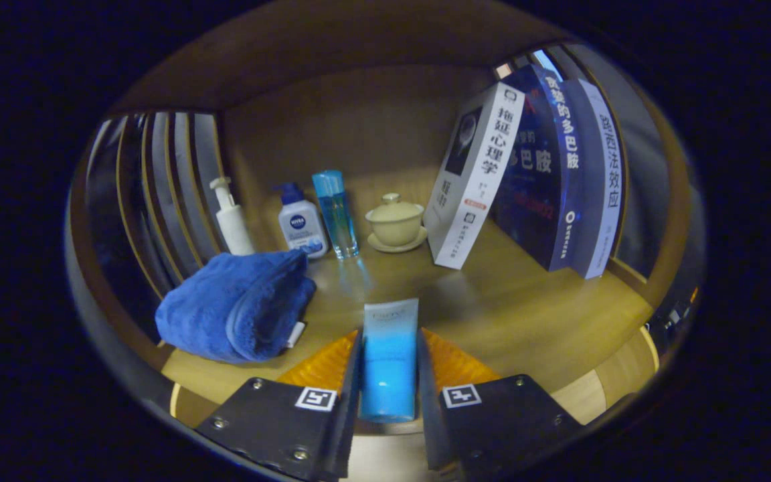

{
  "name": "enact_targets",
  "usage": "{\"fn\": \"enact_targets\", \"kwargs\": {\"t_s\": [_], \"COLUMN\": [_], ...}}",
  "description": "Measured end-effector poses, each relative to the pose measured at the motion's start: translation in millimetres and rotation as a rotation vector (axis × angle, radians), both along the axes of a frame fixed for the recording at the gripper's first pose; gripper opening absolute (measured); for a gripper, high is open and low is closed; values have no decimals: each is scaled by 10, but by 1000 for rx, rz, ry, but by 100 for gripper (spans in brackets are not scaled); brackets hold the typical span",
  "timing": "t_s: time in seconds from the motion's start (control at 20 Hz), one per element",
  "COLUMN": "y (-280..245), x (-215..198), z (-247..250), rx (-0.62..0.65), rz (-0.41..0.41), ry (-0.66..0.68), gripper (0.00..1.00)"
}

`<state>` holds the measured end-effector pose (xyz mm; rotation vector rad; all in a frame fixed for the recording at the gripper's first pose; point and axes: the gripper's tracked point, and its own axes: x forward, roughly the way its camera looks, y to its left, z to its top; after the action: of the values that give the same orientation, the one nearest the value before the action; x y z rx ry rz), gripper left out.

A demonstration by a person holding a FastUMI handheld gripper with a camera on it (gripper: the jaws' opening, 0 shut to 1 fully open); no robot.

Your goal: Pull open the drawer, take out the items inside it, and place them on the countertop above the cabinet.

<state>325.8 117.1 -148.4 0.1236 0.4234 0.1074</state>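
Gripper view looks across a wooden countertop (533,314) set in a wooden alcove. Off to the left of the fingers lies a folded blue towel (238,308). Behind it, along the back, stand a white pump bottle (231,217), a white bottle with a blue pump (300,224) and a tall clear blue bottle (336,214), close together in a row. Next to them sits a pale lidded cup on its saucer (395,224). Further right, three books (533,174) stand leaning against one another. Nothing sits on the wood just ahead of the claw. The gripper (389,365) pinches a blue tube (390,355) between both fingers, the tube's pale end pointing forward beyond the fingertips, over the near part of the countertop.
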Motion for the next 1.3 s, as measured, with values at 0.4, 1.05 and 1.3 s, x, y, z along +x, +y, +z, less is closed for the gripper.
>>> {"fn": "enact_targets", "kwargs": {"t_s": [0.4,1.05,1.3], "y": [-118,-313,-335], "x": [38,-848,-1341], "z": [132,745,924], "rx": [7,-21,-67], "rz": [-92,-49,6], "ry": [18,-58,-127], "gripper": [54,99,99]}}
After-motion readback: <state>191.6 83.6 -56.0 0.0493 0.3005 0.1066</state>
